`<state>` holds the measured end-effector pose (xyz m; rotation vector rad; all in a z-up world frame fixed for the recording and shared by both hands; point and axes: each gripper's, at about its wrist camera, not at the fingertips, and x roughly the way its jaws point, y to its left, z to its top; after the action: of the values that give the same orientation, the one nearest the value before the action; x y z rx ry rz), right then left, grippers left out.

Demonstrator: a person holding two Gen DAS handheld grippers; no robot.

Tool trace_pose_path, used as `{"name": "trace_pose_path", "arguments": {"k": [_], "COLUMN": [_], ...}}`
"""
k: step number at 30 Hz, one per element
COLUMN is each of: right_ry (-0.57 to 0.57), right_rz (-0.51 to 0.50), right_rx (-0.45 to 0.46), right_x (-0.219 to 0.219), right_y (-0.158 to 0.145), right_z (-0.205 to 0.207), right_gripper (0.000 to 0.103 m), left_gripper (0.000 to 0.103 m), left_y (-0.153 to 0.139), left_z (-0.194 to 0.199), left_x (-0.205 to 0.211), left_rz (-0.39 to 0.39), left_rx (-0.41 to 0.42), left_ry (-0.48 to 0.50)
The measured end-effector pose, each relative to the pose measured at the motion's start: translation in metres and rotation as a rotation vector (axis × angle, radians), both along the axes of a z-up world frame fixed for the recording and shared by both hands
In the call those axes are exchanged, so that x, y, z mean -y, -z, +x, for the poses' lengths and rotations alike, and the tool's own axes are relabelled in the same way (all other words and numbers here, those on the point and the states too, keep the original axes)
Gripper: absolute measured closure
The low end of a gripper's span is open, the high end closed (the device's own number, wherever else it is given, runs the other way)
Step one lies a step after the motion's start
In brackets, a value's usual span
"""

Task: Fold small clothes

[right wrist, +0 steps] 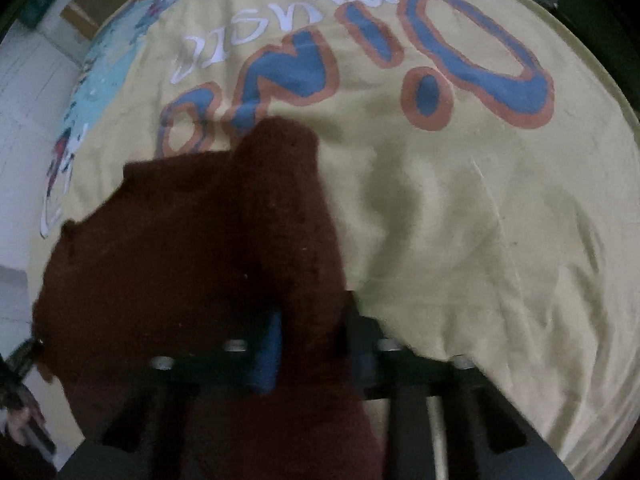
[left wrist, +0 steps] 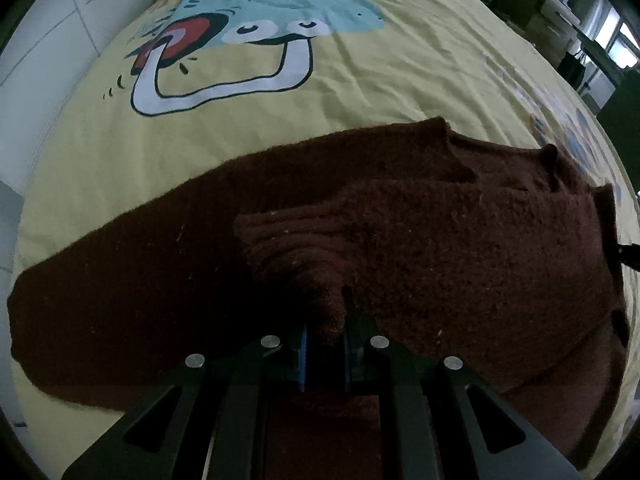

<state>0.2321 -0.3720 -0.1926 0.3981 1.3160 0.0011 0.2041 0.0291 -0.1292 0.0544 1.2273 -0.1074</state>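
A dark brown knitted sweater (left wrist: 400, 240) lies spread on a yellow cartoon-print bedsheet (left wrist: 360, 80). One sleeve stretches to the left and another part is folded over the body. My left gripper (left wrist: 325, 312) is shut on a bunched fold of the sweater near its lower edge. In the right wrist view the sweater (right wrist: 192, 240) fills the lower left, over the sheet (right wrist: 480, 220). My right gripper (right wrist: 312, 320) is shut on a fold of the sweater, and the cloth hides most of its fingers.
White cabinet doors (left wrist: 60, 40) stand along the left of the bed. Shelves and boxes (left wrist: 560, 8) stand at the far right by a window. The other gripper's tip (left wrist: 628, 254) shows at the right edge. A hand (right wrist: 20, 424) shows at the lower left.
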Motion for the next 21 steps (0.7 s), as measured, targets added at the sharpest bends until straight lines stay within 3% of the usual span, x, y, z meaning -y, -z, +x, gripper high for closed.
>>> {"name": "trace_pose_path", "arguments": {"k": [6, 10, 15, 18, 19, 20, 21], "right_ry": [0.021, -0.016, -0.024, -0.033, -0.035, -0.037, -0.040], "right_rz": [-0.103, -0.172, -0.194, -0.207, -0.199, -0.194, -0.196], "right_rx": [0.082, 0.032, 0.062, 0.094, 0.107, 0.123, 0.141], "right_x": [0.004, -0.008, -0.012, -0.017, -0.018, -0.018, -0.019], "right_y": [-0.027, -0.004, -0.010, -0.022, -0.026, -0.031, -0.038], "right_z": [-0.014, -0.007, -0.012, -0.017, -0.018, -0.021, -0.024], "right_gripper": [0.086, 0.086, 0.080, 0.070, 0.062, 0.046, 0.037], "left_gripper": [0.092, 0.088, 0.077, 0.066, 0.060, 0.056, 0.048], "left_y": [0.002, 0.021, 0.020, 0.018, 0.017, 0.015, 0.011], "left_z": [0.004, 0.006, 0.003, 0.004, 0.004, 0.006, 0.006], "left_x": [0.009, 0.006, 0.005, 0.006, 0.005, 0.003, -0.001], "left_rz": [0.001, 0.039, 0.065, 0.085, 0.078, 0.069, 0.049], "left_rx": [0.014, 0.001, 0.038, 0.039, 0.026, 0.012, 0.014], "left_ry": [0.024, 0.000, -0.012, -0.012, -0.018, -0.026, -0.031]}}
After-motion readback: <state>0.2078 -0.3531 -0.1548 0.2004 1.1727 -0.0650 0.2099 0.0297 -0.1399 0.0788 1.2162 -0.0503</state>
